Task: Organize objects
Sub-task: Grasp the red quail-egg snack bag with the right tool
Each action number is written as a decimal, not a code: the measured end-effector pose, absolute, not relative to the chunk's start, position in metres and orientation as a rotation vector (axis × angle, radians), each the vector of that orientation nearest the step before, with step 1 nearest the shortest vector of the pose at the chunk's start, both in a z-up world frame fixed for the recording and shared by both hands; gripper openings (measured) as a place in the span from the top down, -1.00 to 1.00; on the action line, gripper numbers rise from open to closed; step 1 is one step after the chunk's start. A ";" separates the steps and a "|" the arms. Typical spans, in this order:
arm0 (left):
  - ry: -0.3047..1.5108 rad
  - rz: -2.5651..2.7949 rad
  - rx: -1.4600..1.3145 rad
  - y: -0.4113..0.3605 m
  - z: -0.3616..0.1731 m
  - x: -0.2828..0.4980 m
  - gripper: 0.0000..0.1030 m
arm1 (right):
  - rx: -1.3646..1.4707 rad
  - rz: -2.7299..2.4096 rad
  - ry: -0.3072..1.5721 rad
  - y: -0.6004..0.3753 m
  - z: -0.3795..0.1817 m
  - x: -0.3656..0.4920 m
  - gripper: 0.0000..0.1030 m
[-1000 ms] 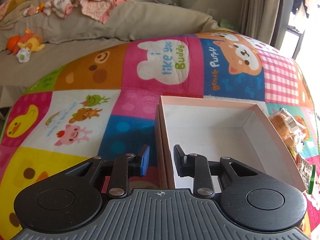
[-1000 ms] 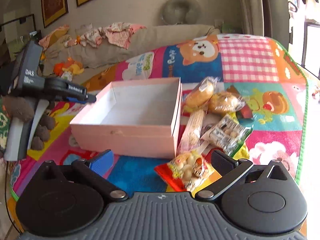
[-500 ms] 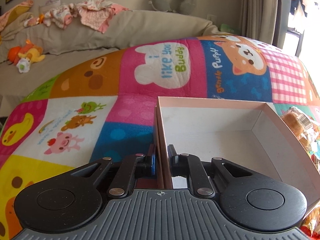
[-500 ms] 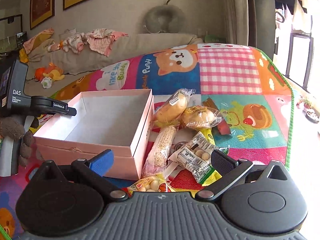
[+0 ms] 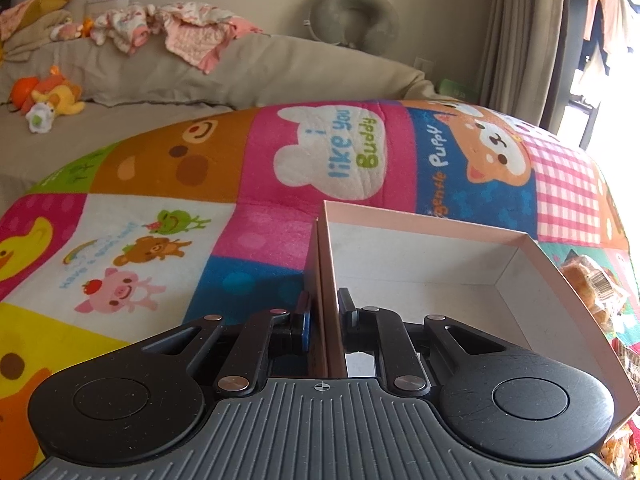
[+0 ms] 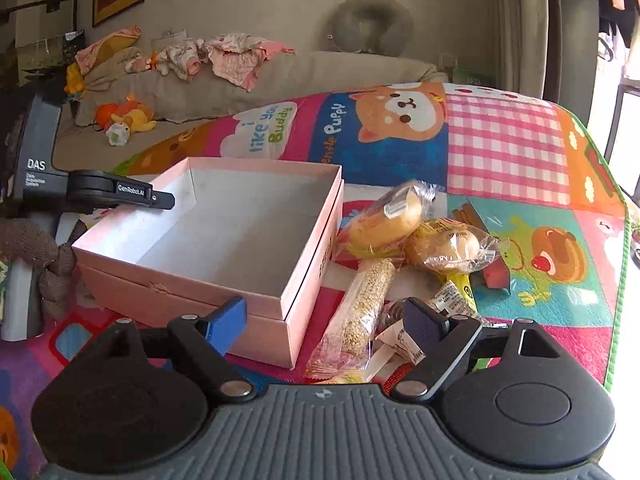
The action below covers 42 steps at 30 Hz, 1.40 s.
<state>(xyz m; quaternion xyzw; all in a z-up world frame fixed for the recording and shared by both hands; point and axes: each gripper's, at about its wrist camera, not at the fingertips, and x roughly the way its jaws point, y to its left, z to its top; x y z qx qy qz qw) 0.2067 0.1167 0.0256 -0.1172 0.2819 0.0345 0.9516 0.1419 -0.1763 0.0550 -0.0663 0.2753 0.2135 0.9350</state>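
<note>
So from the left wrist view, the left hand-held gripper (image 5: pixel 323 318) is clamped onto the near left wall of the pink box (image 5: pixel 520 240), one finger outside the wall and the other inside it, both pressed tight against the cardboard. The box sits on a colourful cartoon play mat (image 5: pixel 160 184) and nothing is in it, just bare whitish floor and walls. Off its right side you can catch a wrapped bun (image 5: pixel 588 280) poking into frame. Behind the mat there's a beige sofa (image 5: pixel 280 68) with a heap of pink baby clothes (image 5: pixel 176 34) and an orange plush toy (image 5: pixel 48 94). Over to the right wrist view: the right hand-held gripper (image 6: pixel 324 324) has its jaws spread wide and isn't holding anything, hovering over the near corner of the pink box (image 6: pixel 304 280) and the snack pile. The box looks hollow from here too, and the left hand-held gripper (image 6: pixel 120 194) shows up pinching its far left wall. The snacks all lie outside the box on the mat, just beside its right wall: a wrapped bread roll (image 6: pixel 384 216), a second round wrapped bun (image 6: pixel 448 246) touching it, a long sesame bar (image 6: pixel 360 308) lying alongside the box, plus some smaller packets (image 6: pixel 452 296) half hidden behind the right finger.
</note>
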 end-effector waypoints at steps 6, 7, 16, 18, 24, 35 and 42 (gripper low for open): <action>0.565 0.054 -0.254 0.120 0.024 0.205 0.69 | -0.032 0.364 0.556 -0.201 0.091 0.191 -0.67; 0.564 0.054 -0.255 0.120 0.024 0.205 0.69 | 0.000 0.350 0.573 -0.203 0.091 0.208 -0.67; 0.555 0.051 -0.272 0.121 0.024 0.203 0.66 | 0.143 0.200 0.738 -0.184 0.057 0.296 0.21; 0.555 0.052 -0.271 0.121 0.024 0.203 0.66 | 0.150 0.202 0.761 -0.186 0.063 0.283 0.33; 0.582 0.076 -0.235 0.116 0.026 0.204 0.68 | 0.098 0.183 0.776 -0.212 0.073 0.206 0.44; 0.600 0.073 -0.155 0.111 0.028 0.205 0.71 | 0.126 0.287 0.822 -0.214 0.034 0.114 -0.43; 0.584 0.070 -0.182 0.114 0.025 0.202 0.70 | 0.033 0.284 0.827 -0.180 0.021 0.126 -0.13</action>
